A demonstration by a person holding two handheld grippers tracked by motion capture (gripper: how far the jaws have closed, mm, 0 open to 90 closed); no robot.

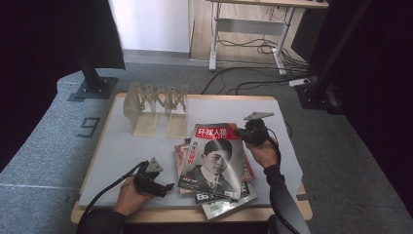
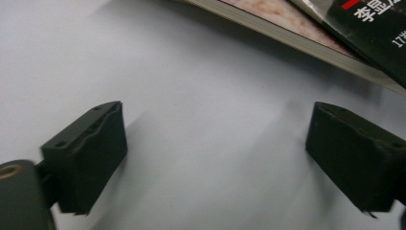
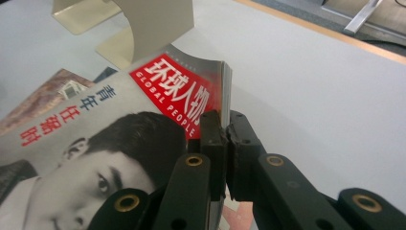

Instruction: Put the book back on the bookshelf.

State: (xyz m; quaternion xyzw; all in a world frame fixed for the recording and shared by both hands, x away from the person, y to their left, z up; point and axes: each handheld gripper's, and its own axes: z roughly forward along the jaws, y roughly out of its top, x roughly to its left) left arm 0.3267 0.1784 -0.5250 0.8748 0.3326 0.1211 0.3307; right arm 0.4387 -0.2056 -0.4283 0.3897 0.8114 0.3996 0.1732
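Right claw (image 3: 225,129) clamps upper right corner of glossy red-titled portrait magazine (image 1: 214,161); cream accordion file rack (image 1: 156,109) lies beyond, up-left. Left claw (image 1: 163,187) wide, empty, bench-level (image 1: 117,146).

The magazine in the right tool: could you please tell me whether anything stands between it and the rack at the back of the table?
Nothing visible does. The right tool grips the top magazine by its corner, and bare table lies between it and the rack.
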